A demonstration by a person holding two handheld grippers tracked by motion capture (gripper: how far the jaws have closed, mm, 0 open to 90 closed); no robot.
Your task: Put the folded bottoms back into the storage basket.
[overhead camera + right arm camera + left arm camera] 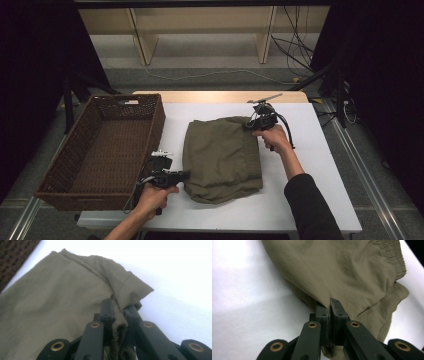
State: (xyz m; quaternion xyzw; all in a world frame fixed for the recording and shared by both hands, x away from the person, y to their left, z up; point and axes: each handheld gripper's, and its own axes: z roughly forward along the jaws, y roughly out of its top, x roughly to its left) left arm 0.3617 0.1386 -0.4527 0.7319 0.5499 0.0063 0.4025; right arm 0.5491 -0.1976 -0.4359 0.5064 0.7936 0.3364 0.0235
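Observation:
A folded olive-green garment (222, 157) lies on the white table (310, 200), right of a wicker basket. My left gripper (184, 175) is at the garment's near left corner, shut on the cloth edge (322, 293), which runs down between the two jaws (329, 308). My right gripper (248, 125) is at the far right corner, shut on a bunched fold of the fabric (120, 315). The garment's elastic waistband (395, 255) shows at the upper right of the left gripper view. The cloth rests flat between the two grippers.
A dark brown wicker basket (102, 150) stands open on the table's left side, its corner (15, 255) visible in the right gripper view. Behind the table are wooden shelf legs (142, 40) and loose cables (295, 55) on the floor.

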